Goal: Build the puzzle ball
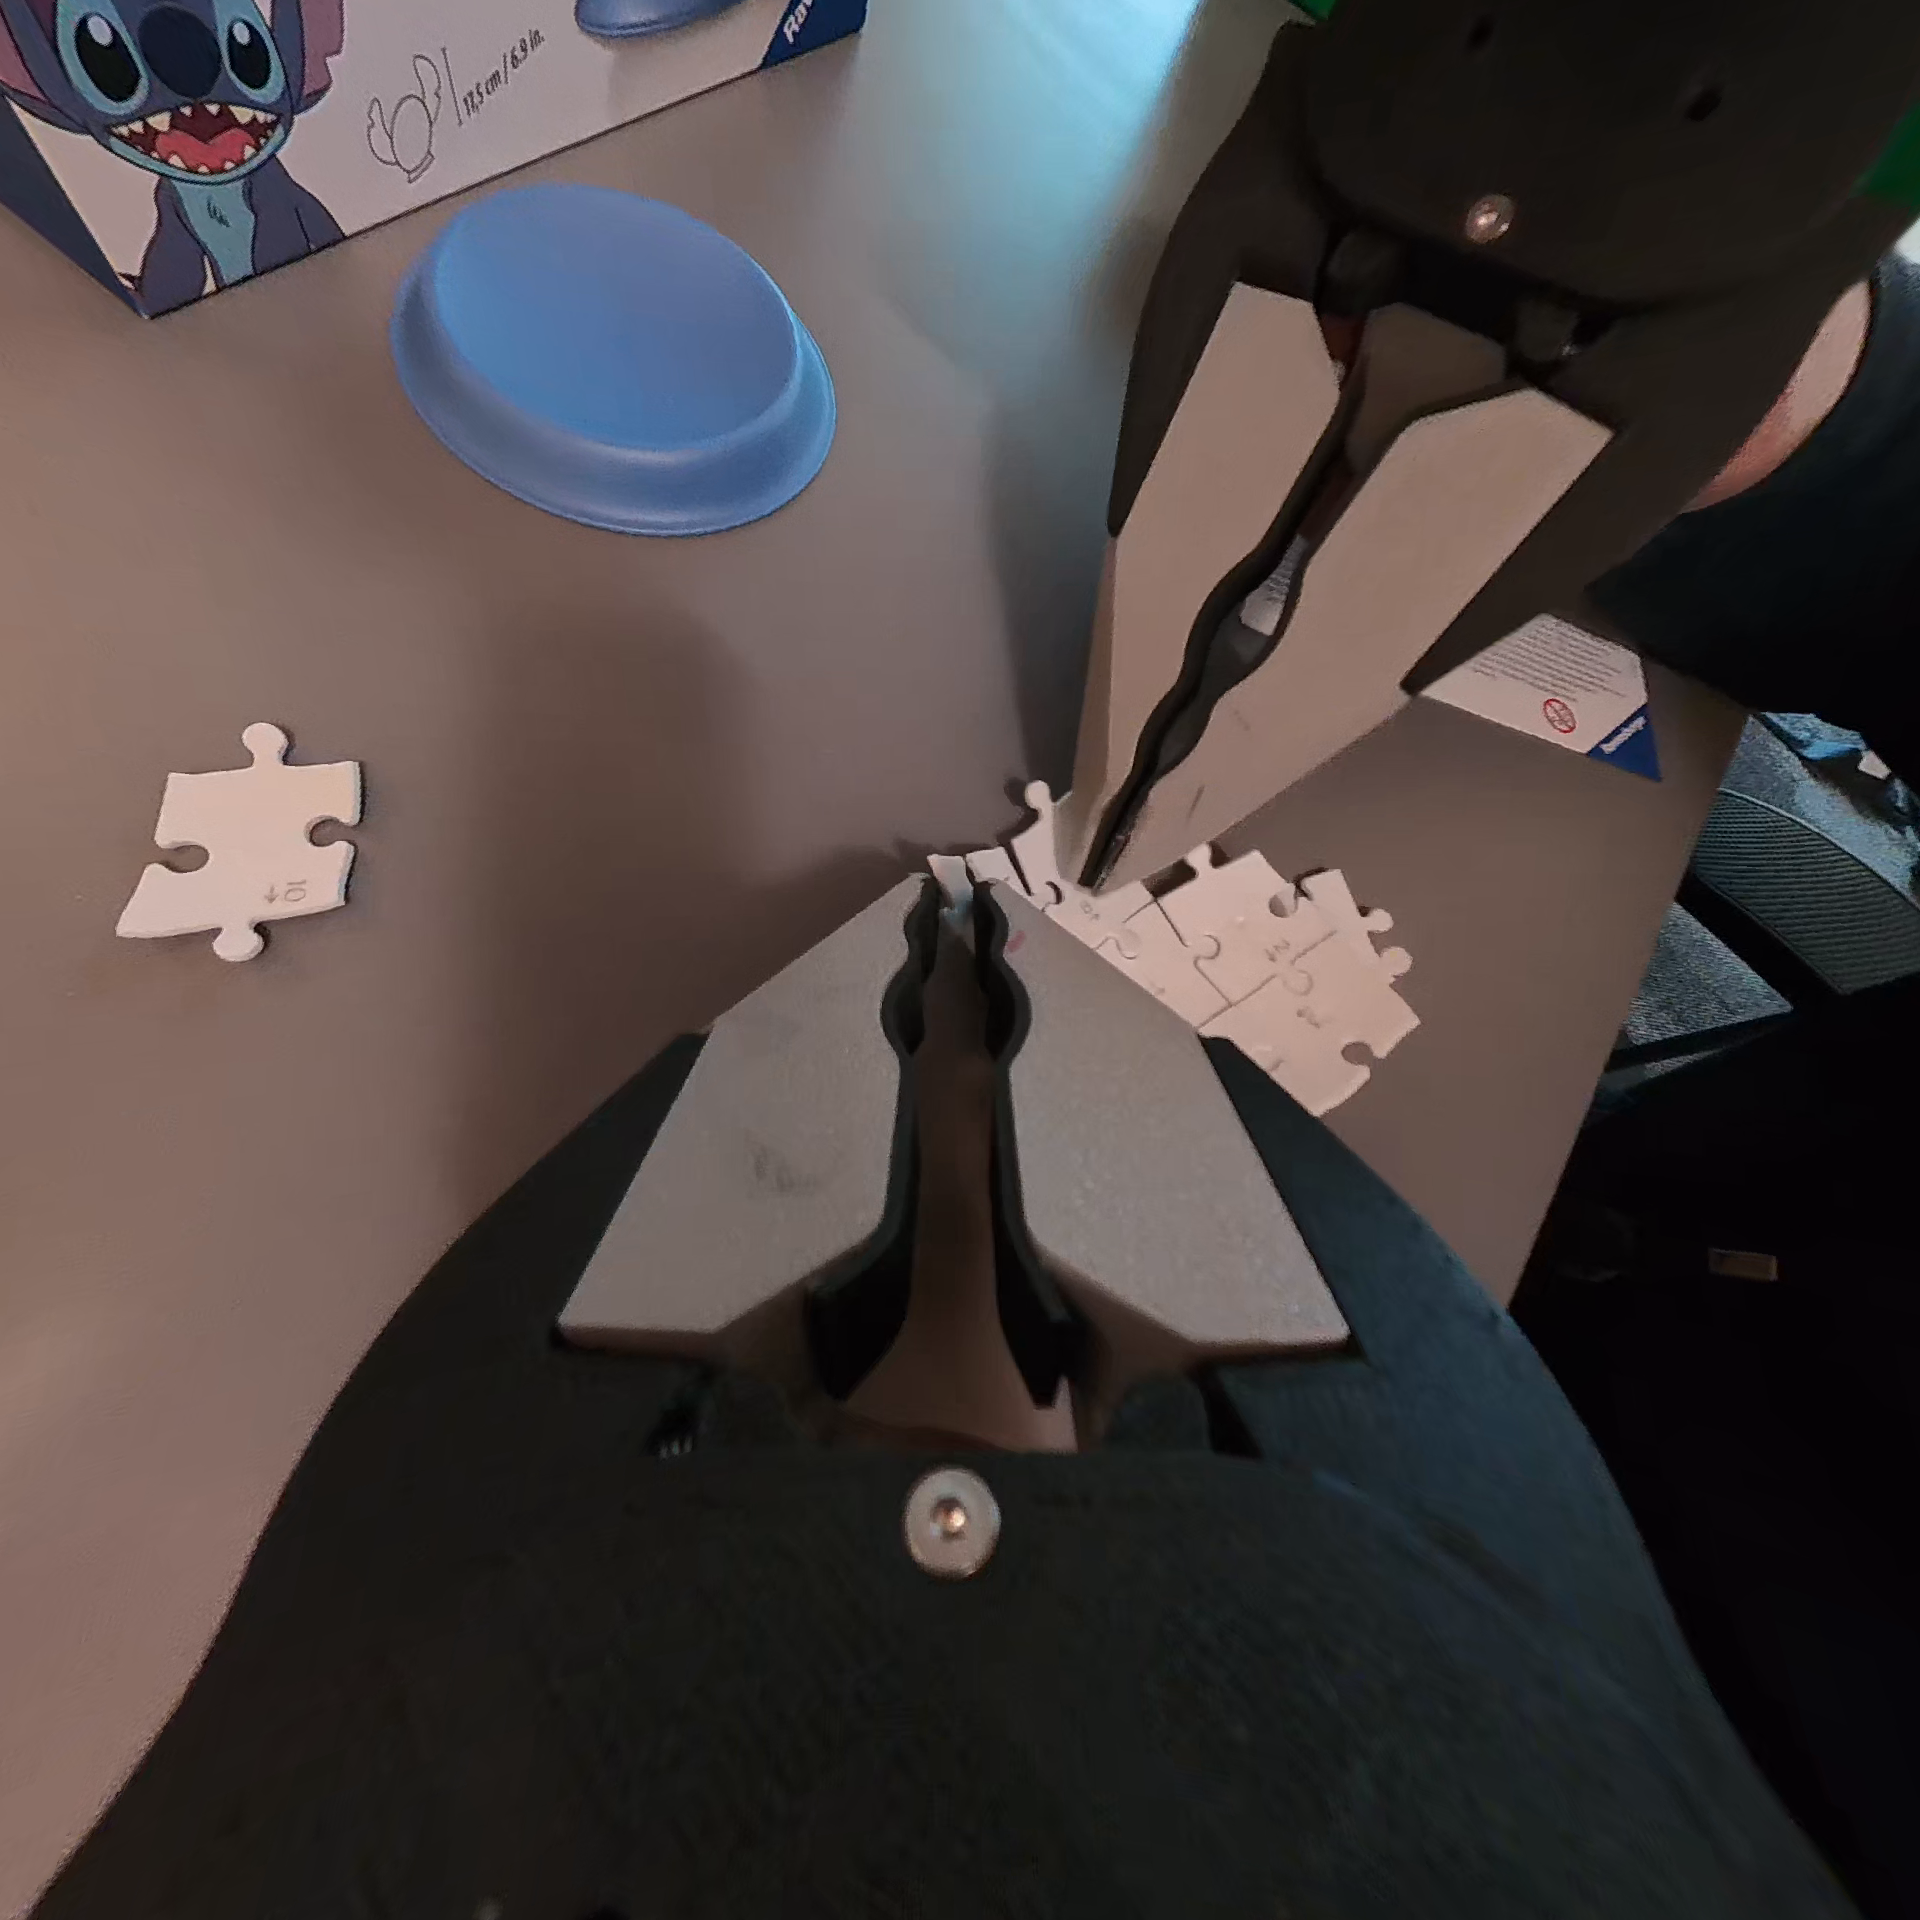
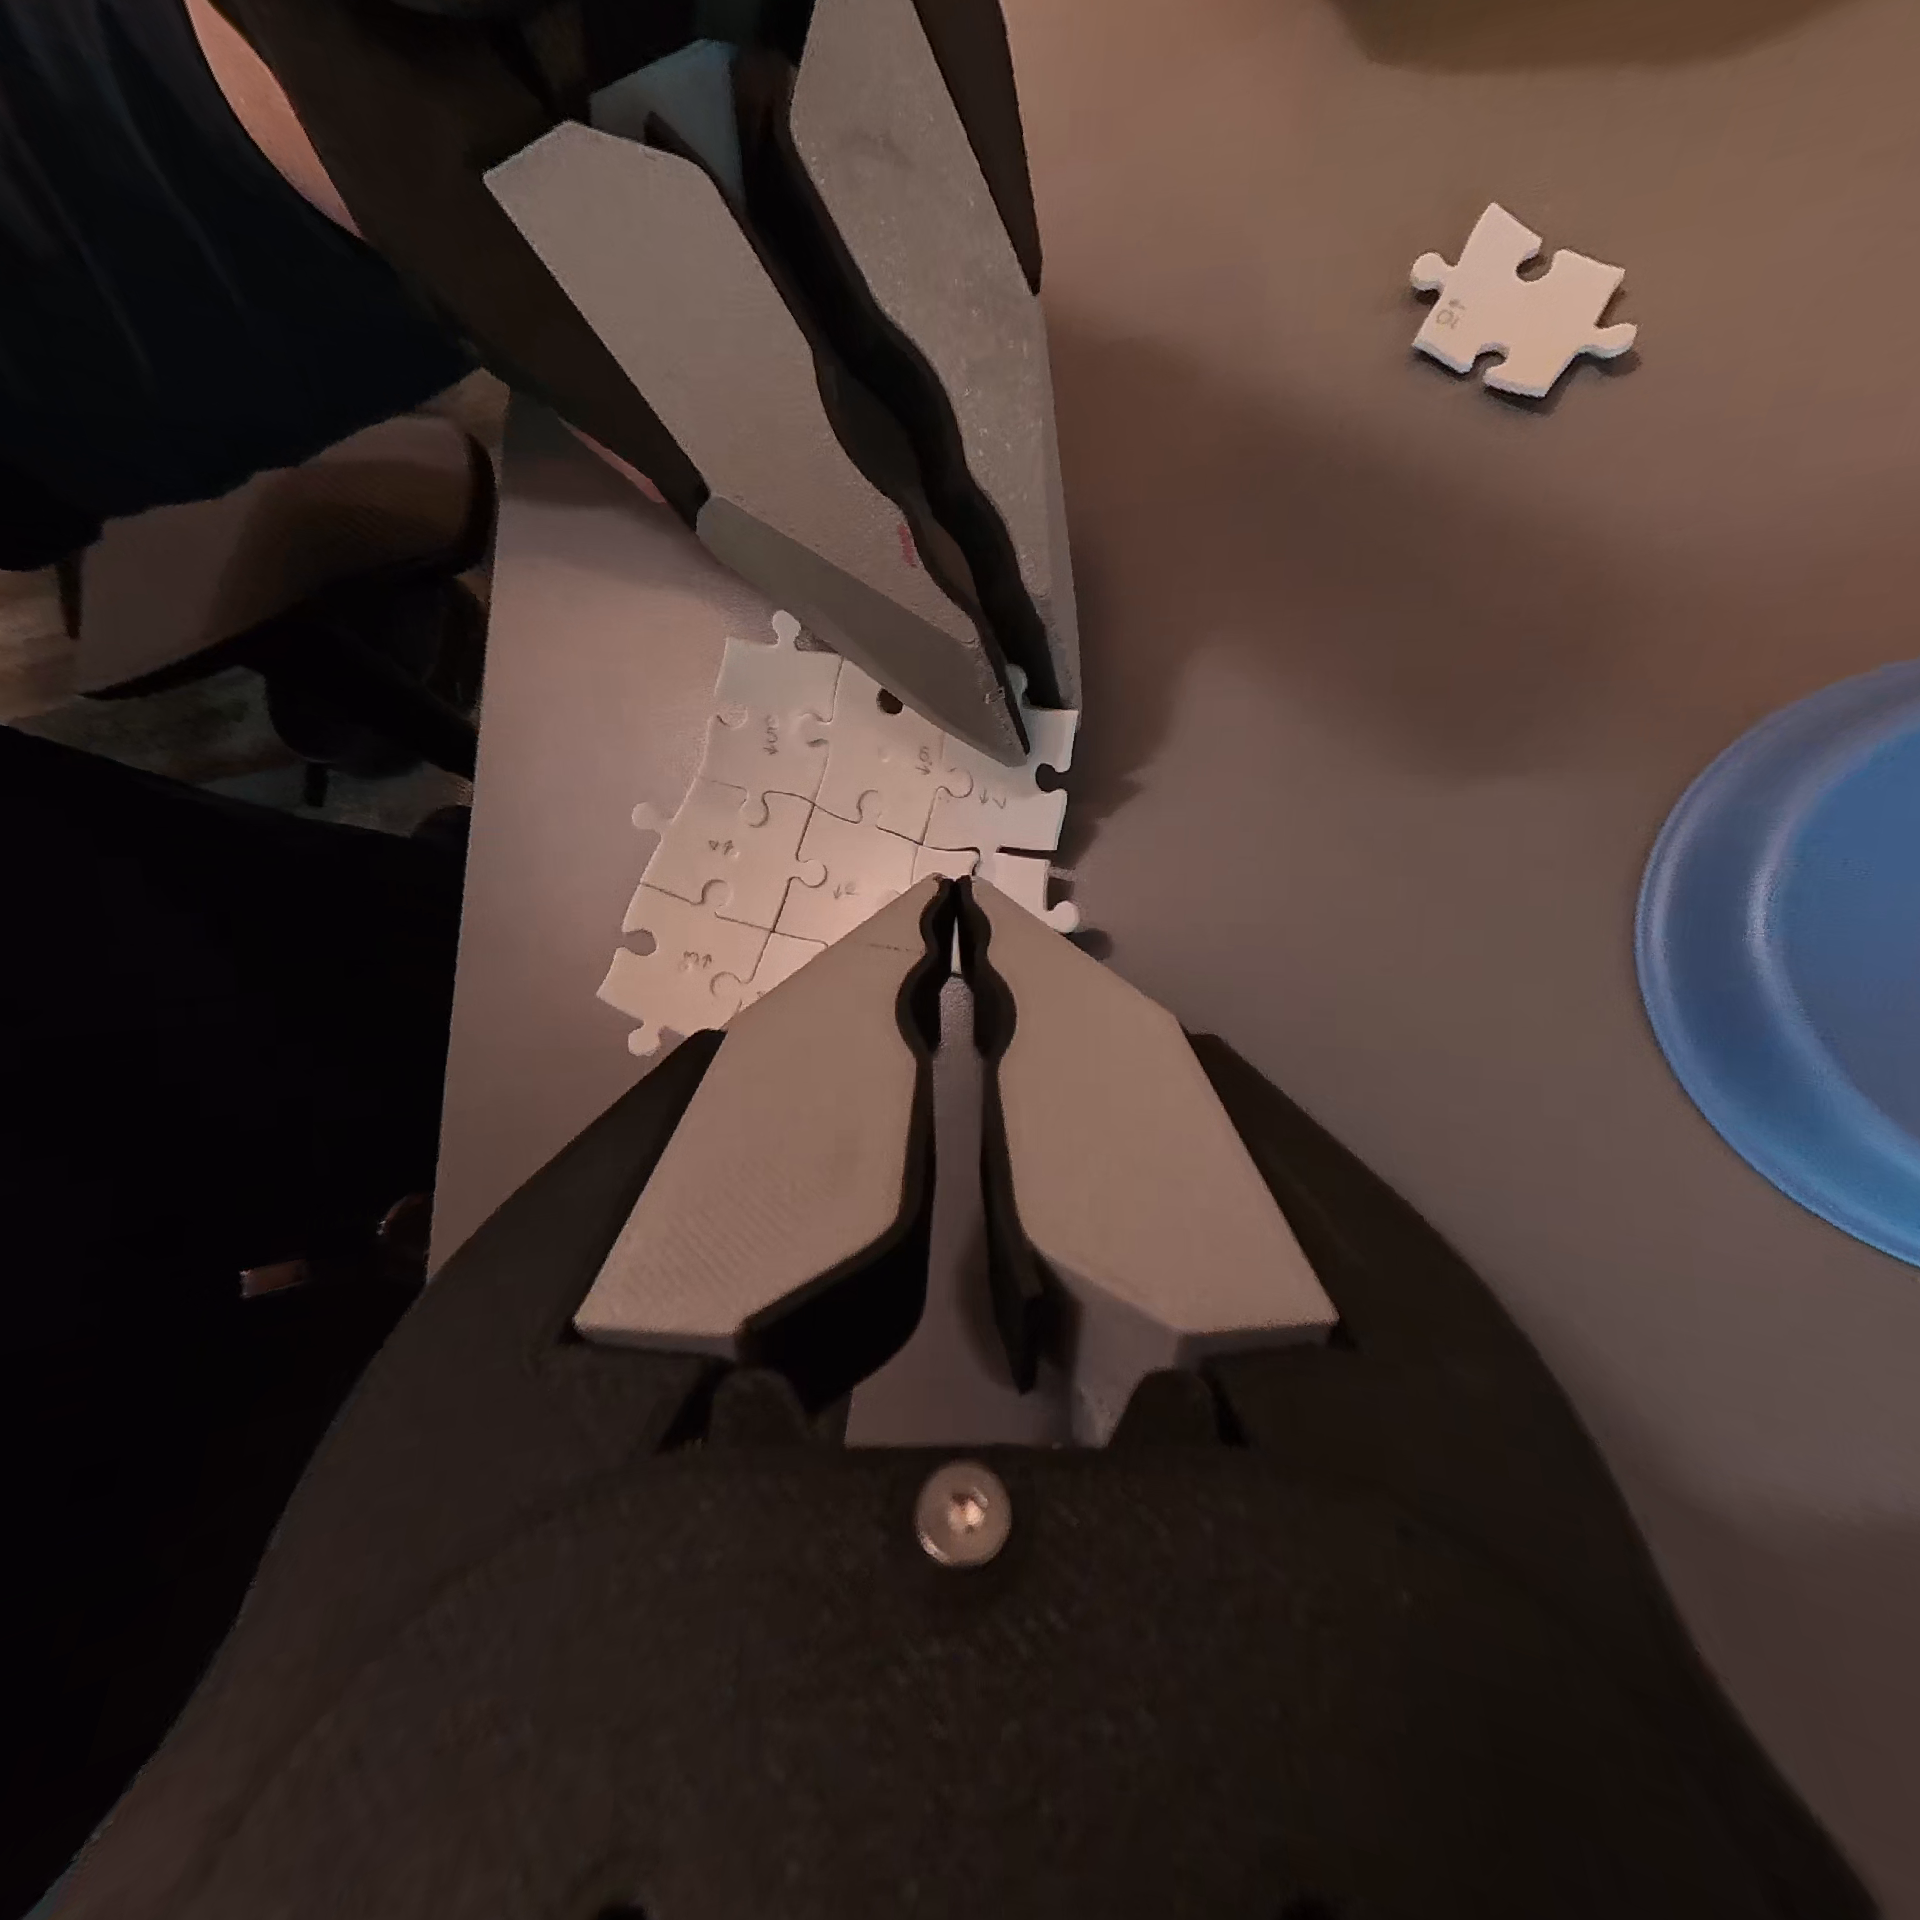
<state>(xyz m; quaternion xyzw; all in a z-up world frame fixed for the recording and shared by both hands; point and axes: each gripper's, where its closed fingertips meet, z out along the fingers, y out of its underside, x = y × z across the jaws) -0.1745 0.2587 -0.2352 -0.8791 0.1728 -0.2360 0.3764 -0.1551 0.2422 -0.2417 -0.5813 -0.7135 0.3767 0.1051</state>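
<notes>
Left wrist view has the left gripper (image 1: 954,894) with its grey-and-black jaws pinched together on the edge of a white puzzle piece at the near end of the joined sheet of white, numbered puzzle pieces (image 1: 1257,956). That sheet sits at the edge of the grey-brown bench (image 1: 623,665), lifted slightly off it. Opposite, the right gripper (image 1: 1096,862) comes in from above, its jaws closed on another edge of the same sheet.

Right wrist view looks down on the sheet's blank back, about eight interlocked pieces (image 2: 790,831) with small printed marks, lying between the two tools at the bench's left edge. The right gripper (image 2: 954,883) clamps the sheet's near right corner, while the left gripper (image 2: 1023,717) bites the far right corner.

A single loose white puzzle piece (image 1: 244,836) lies flat and well apart from the sheet. A round blue plastic dish-shaped stand (image 1: 613,374) rests upside down on the bench, near a white-and-blue cardboard puzzle box with a blue cartoon creature (image 1: 312,114). A folded white leaflet (image 1: 1558,681) sits behind the right gripper.
</notes>
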